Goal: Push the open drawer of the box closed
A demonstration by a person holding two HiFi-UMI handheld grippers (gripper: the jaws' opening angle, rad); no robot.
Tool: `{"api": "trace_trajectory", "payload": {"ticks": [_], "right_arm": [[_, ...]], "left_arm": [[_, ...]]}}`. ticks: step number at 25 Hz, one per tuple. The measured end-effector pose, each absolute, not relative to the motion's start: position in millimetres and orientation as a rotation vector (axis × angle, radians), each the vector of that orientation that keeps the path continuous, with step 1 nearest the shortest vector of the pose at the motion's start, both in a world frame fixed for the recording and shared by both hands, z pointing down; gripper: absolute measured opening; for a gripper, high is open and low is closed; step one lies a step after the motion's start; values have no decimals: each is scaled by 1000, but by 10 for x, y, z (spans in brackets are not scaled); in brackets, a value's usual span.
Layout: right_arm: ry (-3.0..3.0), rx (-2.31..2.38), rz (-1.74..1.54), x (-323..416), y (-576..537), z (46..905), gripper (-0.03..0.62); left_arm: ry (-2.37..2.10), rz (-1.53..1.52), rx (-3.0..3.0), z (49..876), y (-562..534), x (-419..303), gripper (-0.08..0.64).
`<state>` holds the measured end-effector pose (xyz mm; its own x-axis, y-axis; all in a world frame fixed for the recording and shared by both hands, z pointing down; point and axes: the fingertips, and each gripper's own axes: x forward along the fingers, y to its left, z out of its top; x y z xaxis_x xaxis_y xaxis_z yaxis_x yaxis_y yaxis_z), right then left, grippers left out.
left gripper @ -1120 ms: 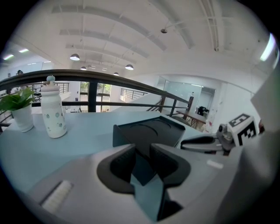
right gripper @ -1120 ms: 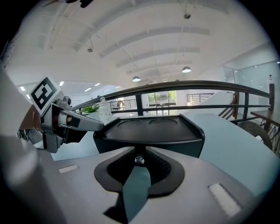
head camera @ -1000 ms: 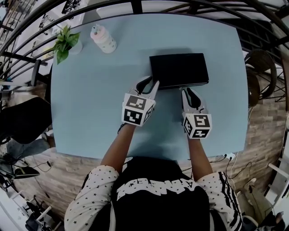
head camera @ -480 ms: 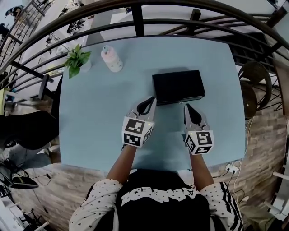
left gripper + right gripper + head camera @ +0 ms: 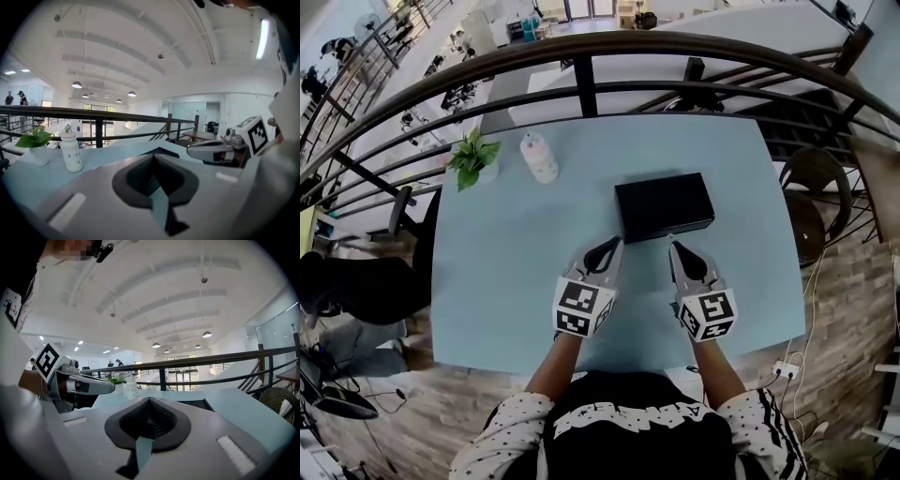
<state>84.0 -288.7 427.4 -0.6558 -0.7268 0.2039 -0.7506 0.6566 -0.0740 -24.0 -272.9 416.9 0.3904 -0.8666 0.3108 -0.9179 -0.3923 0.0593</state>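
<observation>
One light blue table [image 5: 487, 281] was seen, bordered along its far edge by a dark railing [image 5: 581, 58]. One black box [image 5: 664, 206] was lying on it, right of the middle and somewhat nearer the far edge, with its front turned to the near edge. No drawer was seen projecting from that front. The box read as a single closed block, so the push was judged done, though the drawer seam was too small to be checked. Little was judged left beyond drawing the tools clear.

Two grippers were counted, both held between the box and the near edge, their tips pointed at the box front but apart from it. The left gripper [image 5: 617, 242] was clenched, its jaws pressed together with nothing between them. The right gripper [image 5: 672, 246] was likewise clenched and empty.

One potted plant [image 5: 474, 157] was standing by the far left corner. One pale bottle [image 5: 539, 157] was set just beside it along the far edge.
</observation>
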Motion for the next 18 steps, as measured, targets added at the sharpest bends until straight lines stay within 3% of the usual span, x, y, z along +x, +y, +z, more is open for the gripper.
{"api": "trace_trajectory", "payload": {"ticks": [18], "right_arm": [[-2709,1216,138,872,-2644,3943,0]], "left_arm": [[-1559,298,2500,3865,-2573,-137,0]]}}
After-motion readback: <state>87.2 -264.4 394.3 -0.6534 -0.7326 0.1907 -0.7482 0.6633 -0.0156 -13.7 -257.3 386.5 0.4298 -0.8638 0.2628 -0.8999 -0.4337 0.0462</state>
